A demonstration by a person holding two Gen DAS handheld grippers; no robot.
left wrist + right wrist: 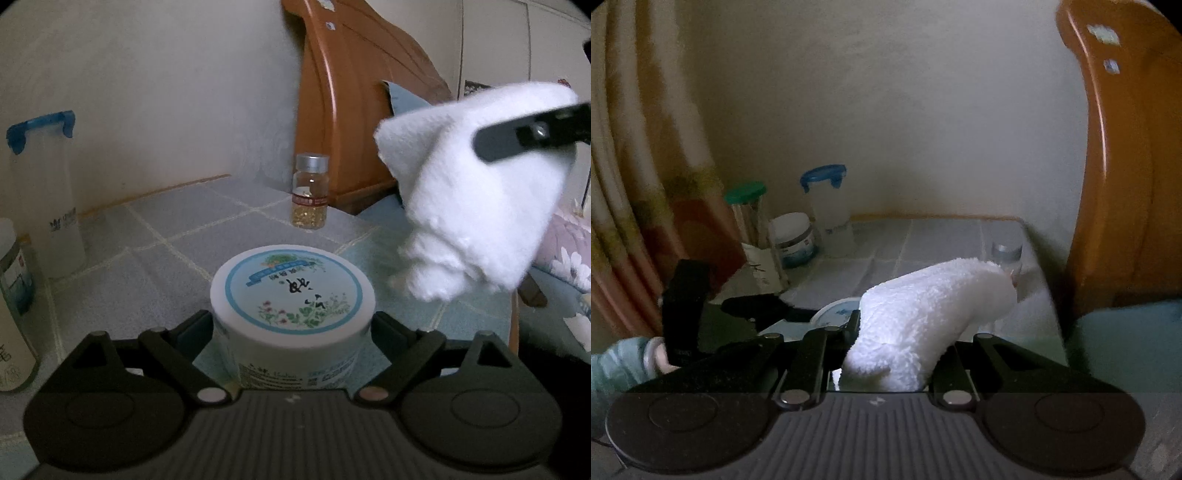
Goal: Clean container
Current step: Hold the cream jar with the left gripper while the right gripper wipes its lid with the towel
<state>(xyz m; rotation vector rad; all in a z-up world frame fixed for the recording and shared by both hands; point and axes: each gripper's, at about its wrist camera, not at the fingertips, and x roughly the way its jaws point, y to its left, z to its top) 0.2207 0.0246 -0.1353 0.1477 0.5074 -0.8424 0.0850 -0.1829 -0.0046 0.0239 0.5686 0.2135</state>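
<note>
The right hand-held gripper (892,354) is nearly closed, its 2 jaws pinching a folded white cloth (934,314) whose free end sticks out ahead of the fingers. From this gripper the task's thing, a round white container (836,310) with a blue-ringed lid, lies at about 10 o'clock, low and just beyond the cloth; only a sliver of its lid shows past the left jaw. In the left wrist view the same cloth (476,192) hangs in the air at 2 o'clock from the container (291,295), near it but apart, with 1 dark finger (517,136) of the right tool across it.

The left hand-held gripper (291,328) stands wide, 1 jaw on each side of the container's wall just under the lid, bracing it upright on the tiled desk (166,229). Whether the pads press hard or merely touch I cannot tell, but they sit against its sides. So the left hand is the nearer, at the container itself; the right has to come to it.

My reading: the coming move is a descent of the cloth toward 8 o'clock in the left view, onto the flat lid. The lid faces straight up, so the wipe runs level across it. A small glass vial (310,192) stands beyond at 12 o'clock, well clear.
</note>
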